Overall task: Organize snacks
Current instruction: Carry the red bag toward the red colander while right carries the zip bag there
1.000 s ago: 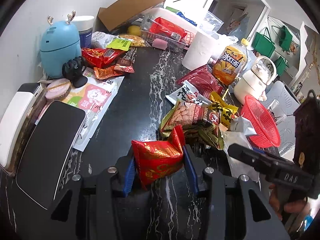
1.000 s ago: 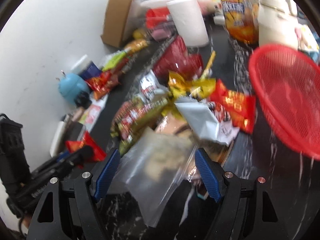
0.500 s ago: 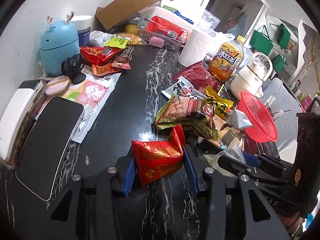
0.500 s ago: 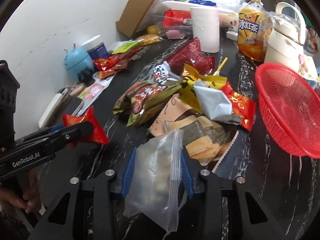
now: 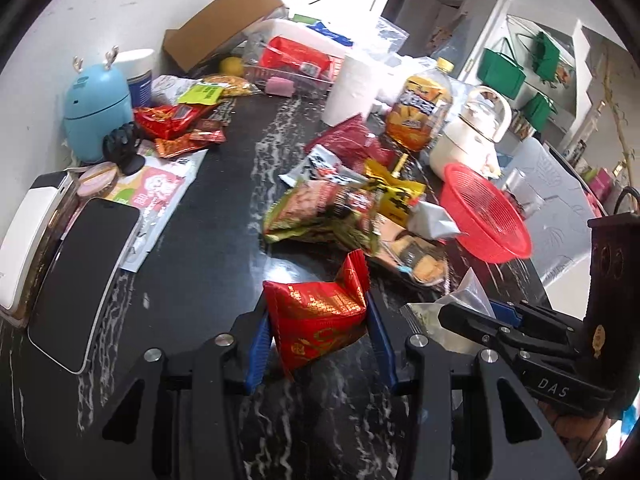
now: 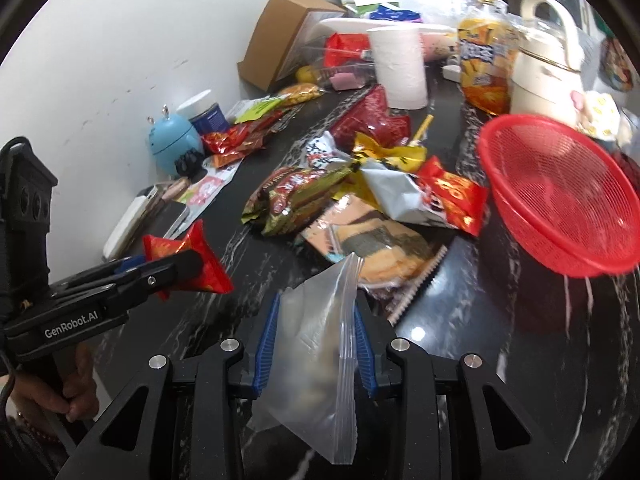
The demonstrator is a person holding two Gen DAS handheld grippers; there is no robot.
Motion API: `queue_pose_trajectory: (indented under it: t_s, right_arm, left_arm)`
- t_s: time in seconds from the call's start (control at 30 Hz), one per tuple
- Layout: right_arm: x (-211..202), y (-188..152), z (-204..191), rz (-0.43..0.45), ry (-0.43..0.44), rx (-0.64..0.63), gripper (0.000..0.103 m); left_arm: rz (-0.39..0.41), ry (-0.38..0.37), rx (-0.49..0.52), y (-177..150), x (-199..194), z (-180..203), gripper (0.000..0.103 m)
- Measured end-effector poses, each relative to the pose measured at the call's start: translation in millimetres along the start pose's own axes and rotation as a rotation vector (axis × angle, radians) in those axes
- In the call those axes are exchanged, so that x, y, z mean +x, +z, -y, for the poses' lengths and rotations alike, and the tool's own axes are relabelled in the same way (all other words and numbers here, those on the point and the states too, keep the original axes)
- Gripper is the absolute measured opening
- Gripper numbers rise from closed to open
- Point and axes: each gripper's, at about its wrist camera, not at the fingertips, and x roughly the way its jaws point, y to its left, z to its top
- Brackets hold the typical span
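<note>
Left wrist view: my left claw [image 5: 318, 322] is clenched on a red packet [image 5: 320, 316], lifted above the dark table [image 5: 224, 240], on the near side of the red basket [image 5: 486, 216] and well apart from it. My right claw [image 6: 316, 336] grips a clear zip bag [image 6: 316, 344] with something pale inside, also on the near side of the basket [image 6: 560, 196]. Between both claws and the basket lies the snack pile [image 6: 352, 196], touching the basket's rim on its left.

If the basket is where these go, I judge the risks so: the zip bag is slippery and hangs loose below my fingers, so it could slide out as I swing. The packet is puffy; squeezing harder may burst it. The basket is tilted and light, so a knock could tip it. Both claws sit close together and might collide.
</note>
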Motion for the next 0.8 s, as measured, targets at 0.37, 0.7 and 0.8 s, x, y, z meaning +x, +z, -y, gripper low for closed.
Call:
queue_pose_trajectory:
  t_s: [0.37,0.7,0.8]
  right_arm:
    - [-43.7,-26.8,22.5,0.059,-0.044,0.057,0.034]
    - [-76.7,-44.6,48.3,0.105,-0.11,0.144,0.034]
    - [-88.0,-46.8,54.6,0.124,-0.139,0.16,0.034]
  left_arm:
    - [-0.008,-0.067,0.085,-8.9,-4.1,45.6,0.043]
    - [-0.041,-0.153,0.173,-11.0,6.4,87.2,0.043]
    - [-0.06,-0.18,0.195,-10.2,10.7,98.5,0.043]
